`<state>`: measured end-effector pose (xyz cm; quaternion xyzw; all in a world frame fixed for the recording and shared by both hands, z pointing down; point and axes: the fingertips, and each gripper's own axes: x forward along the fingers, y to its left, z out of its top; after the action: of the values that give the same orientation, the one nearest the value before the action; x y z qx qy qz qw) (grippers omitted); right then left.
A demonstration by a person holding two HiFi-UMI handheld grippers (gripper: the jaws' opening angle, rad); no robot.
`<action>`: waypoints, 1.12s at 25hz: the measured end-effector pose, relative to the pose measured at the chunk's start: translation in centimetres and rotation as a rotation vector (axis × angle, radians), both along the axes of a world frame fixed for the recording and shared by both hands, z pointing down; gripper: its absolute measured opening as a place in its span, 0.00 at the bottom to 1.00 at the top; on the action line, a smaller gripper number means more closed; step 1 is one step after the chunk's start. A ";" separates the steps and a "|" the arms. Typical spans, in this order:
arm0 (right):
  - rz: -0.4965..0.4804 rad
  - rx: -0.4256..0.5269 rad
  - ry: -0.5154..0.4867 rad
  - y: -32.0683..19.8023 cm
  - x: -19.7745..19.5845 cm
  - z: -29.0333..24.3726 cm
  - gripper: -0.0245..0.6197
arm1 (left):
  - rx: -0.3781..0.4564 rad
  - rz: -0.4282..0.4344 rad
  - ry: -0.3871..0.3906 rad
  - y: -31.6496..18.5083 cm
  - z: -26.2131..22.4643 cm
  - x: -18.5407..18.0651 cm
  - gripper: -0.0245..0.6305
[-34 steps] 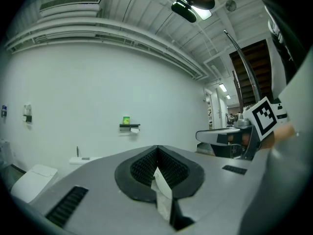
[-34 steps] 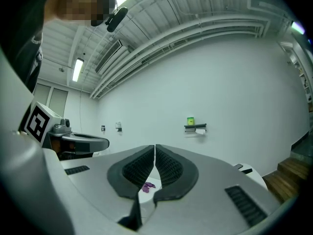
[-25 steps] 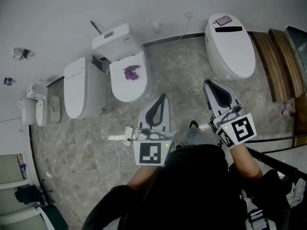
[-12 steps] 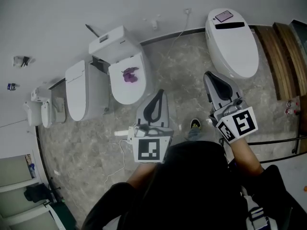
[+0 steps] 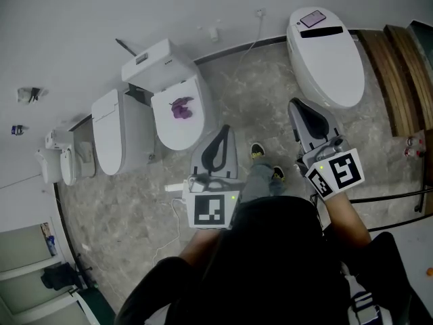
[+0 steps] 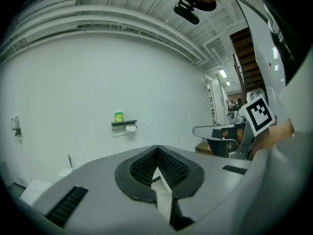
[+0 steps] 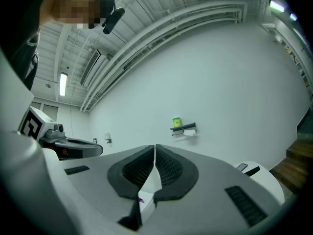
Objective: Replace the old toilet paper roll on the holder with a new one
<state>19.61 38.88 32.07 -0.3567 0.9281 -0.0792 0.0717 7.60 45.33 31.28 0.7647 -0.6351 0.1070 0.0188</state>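
Stage: approach only, nothing of the swap done. Left gripper (image 6: 156, 148): jaws clenched tip to tip, nothing between them. Right gripper (image 7: 154, 147): jaws likewise clenched, empty. Holder (image 7: 184, 129): wall-mounted, well ahead of both pairs of jaws, up and to the left of the left tips, up and to the right of the right tips; judged far out of reach. Old roll (image 7: 191, 131): small white shape under the holder, judged not yet removed; too small to tell how much paper remains. Green item (image 7: 176, 122): standing on top of the holder's shelf; kind not readable, possibly the replacement, not certain. New roll: in neither pair of jaws, not identified anywhere with certainty. Toilets (image 5: 177, 131): several on the marble floor (image 5: 250, 93), below and ahead of the jaws; no part of the task. Left to do, by judgement: close the distance to the wall, take the old roll off, fetch a new roll, seat it on the holder.
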 end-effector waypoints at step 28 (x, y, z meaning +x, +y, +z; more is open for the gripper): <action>0.036 0.023 0.091 -15.2 -10.3 -1.3 0.07 | 0.042 0.057 0.066 -16.5 -0.6 -10.8 0.06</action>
<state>9.28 23.68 30.82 -0.3757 0.9247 -0.0509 0.0350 -3.16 28.79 30.67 0.7859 -0.6141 0.0691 0.0206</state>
